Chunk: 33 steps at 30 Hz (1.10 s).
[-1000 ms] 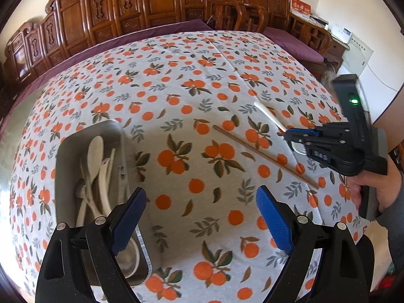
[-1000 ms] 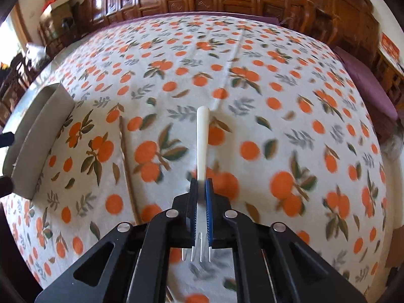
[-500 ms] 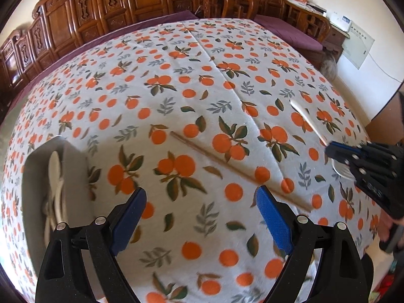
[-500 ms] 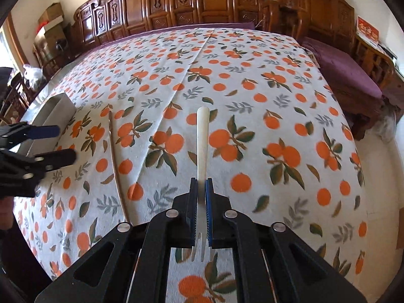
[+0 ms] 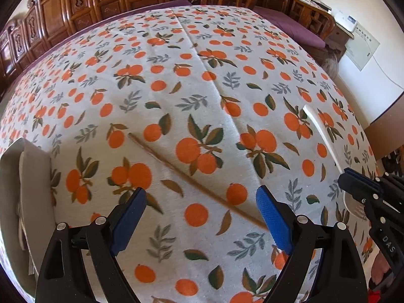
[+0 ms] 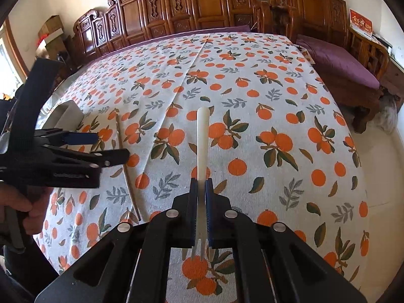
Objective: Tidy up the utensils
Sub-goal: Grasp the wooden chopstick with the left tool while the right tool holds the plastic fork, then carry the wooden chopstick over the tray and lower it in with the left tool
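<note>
My right gripper [image 6: 201,186] is shut on a white plastic fork [image 6: 202,141], handle pointing forward, tines behind the pads, held above the table. It also shows in the left wrist view [image 5: 348,176] with the fork [image 5: 320,131]. My left gripper [image 5: 200,207] is open and empty, low over a single brown chopstick [image 5: 176,171] lying diagonally on the orange-print tablecloth; the chopstick's near end lies by the right pad. In the right wrist view the left gripper [image 6: 101,146] hovers over the chopstick [image 6: 123,151]. A grey utensil tray [image 5: 32,176] sits at the left.
The tray [image 6: 65,112] holds pale spoons, mostly hidden by its wall. Carved wooden chairs [image 6: 202,7] line the table's far side. A purple-cushioned bench [image 6: 338,63] stands at the right. The table's right edge drops to the floor.
My left gripper has moved right and down from the tray toward the chopstick. My right gripper has lifted the fork higher and drawn back from the table.
</note>
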Each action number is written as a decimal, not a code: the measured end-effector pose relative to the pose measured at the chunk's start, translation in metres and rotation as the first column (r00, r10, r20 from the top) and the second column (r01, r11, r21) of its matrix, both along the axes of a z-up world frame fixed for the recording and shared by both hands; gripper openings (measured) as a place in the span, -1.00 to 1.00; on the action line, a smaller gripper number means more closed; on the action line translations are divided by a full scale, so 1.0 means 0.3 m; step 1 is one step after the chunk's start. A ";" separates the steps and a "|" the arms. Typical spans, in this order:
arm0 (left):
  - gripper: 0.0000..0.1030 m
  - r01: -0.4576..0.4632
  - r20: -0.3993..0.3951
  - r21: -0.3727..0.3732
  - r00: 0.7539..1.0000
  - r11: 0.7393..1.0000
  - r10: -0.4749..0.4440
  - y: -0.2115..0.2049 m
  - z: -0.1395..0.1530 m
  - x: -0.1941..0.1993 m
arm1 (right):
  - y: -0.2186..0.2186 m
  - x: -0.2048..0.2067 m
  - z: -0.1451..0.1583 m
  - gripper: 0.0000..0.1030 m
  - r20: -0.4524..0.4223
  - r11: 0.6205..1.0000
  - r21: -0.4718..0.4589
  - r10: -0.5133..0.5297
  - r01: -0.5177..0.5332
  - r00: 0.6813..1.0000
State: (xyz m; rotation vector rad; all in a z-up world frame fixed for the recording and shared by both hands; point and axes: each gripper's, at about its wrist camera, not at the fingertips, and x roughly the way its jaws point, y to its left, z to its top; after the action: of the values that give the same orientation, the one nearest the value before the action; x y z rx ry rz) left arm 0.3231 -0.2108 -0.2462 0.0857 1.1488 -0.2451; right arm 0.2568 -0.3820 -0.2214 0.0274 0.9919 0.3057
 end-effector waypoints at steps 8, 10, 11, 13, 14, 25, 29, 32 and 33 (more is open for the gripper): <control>0.06 0.025 -0.036 0.062 0.999 0.998 -0.023 -0.011 -0.038 -0.005 | 0.006 -0.005 0.007 -0.86 0.003 1.000 0.008 0.000 0.000 1.000; -0.15 0.023 -0.038 0.063 0.999 0.998 -0.021 0.002 -0.034 -0.012 | 0.015 -0.009 0.012 -0.86 0.004 1.000 0.009 0.004 -0.004 1.000; -0.22 0.021 -0.040 0.062 0.999 0.998 -0.019 0.009 -0.032 -0.013 | 0.019 -0.012 0.015 -0.86 0.005 1.000 0.011 0.006 -0.006 1.000; -0.54 0.014 -0.053 0.053 0.999 0.999 -0.012 0.034 -0.027 -0.018 | 0.029 -0.013 0.018 -0.86 0.006 1.000 0.016 0.008 -0.008 1.000; -0.60 0.011 -0.061 0.043 0.998 0.999 -0.009 0.046 -0.026 -0.020 | 0.032 -0.011 0.018 -0.86 0.006 1.000 0.018 0.010 -0.010 1.000; -0.92 -0.004 -0.072 -0.013 0.997 1.000 0.004 0.184 0.004 -0.115 | 0.137 -0.035 0.038 -0.86 0.004 0.999 0.023 0.041 -0.041 0.999; -0.92 -0.003 -0.034 -0.022 0.999 1.000 0.003 0.222 0.061 -0.143 | 0.177 -0.051 0.059 -0.86 0.008 0.998 0.019 0.053 -0.053 0.999; -0.92 -0.006 -0.008 -0.036 1.000 0.999 0.006 0.253 0.105 -0.158 | 0.214 -0.062 0.077 -0.86 0.015 0.998 0.015 0.065 -0.065 0.998; -0.92 -0.008 0.001 -0.041 1.000 0.999 0.008 0.267 0.122 -0.166 | 0.226 -0.066 0.083 -0.86 0.018 0.998 0.015 0.069 -0.069 0.997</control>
State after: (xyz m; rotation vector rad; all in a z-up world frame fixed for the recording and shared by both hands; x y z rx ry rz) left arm 0.2734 -0.1307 -0.2096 0.0448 1.1427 -0.2616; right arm 0.2371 -0.3141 -0.1964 0.0052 0.9747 0.3764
